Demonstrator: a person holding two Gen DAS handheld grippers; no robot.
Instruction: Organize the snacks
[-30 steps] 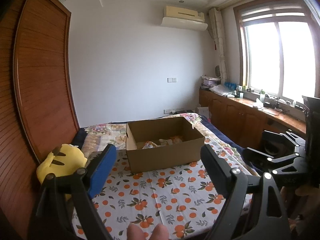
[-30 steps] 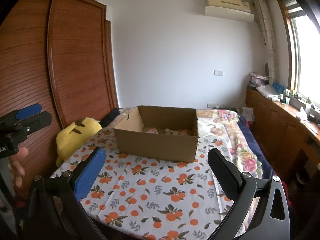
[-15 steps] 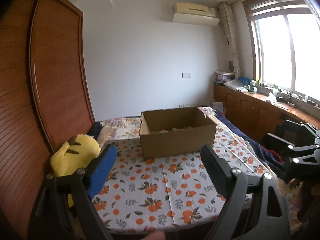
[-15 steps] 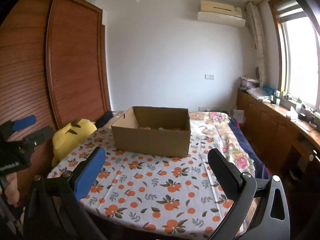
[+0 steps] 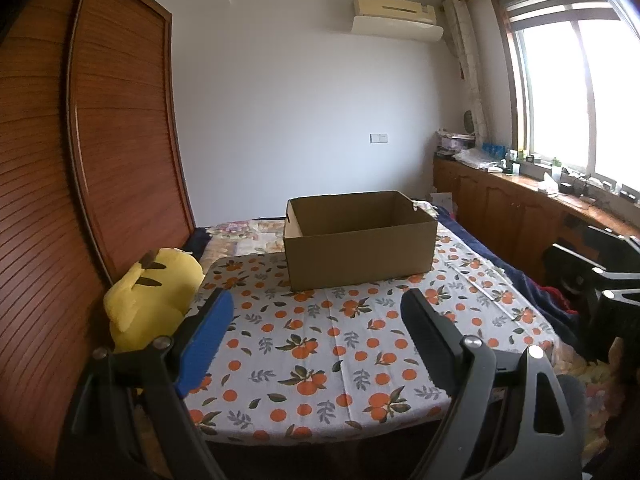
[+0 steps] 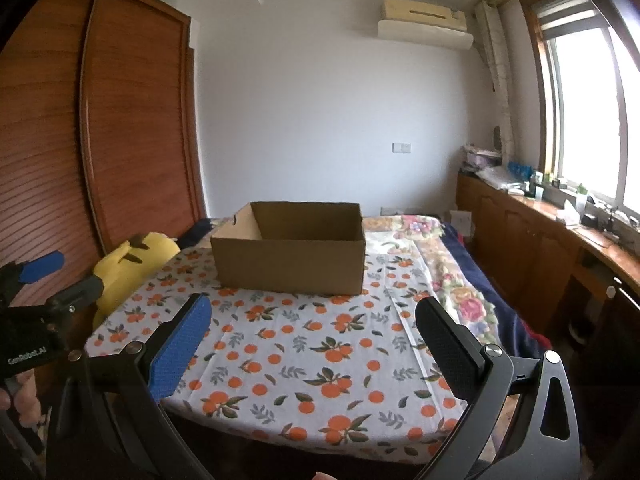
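Beyond both spread hand-held grippers (image 5: 316,340) (image 6: 312,344), cardboard box (image 5: 360,256)

Bedroom setup here: the bed (image 5: 320,344) is covered with a white sheet printed with oranges and leaves, with a floral quilt (image 6: 452,280) and a dark blue blanket (image 5: 516,280) along its window side. A yellow plush toy (image 5: 152,296) sits at the bed's edge, right up against the big wooden slatted wardrobe (image 5: 100,140). A wall air conditioner (image 5: 396,16) hangs up near the ceiling. Under the bright window (image 5: 568,100) runs a long wooden counter (image 5: 520,204) cluttered with bottles and small stuff, too small to make out. There's a white wall switch (image 6: 401,147) on the far wall too.
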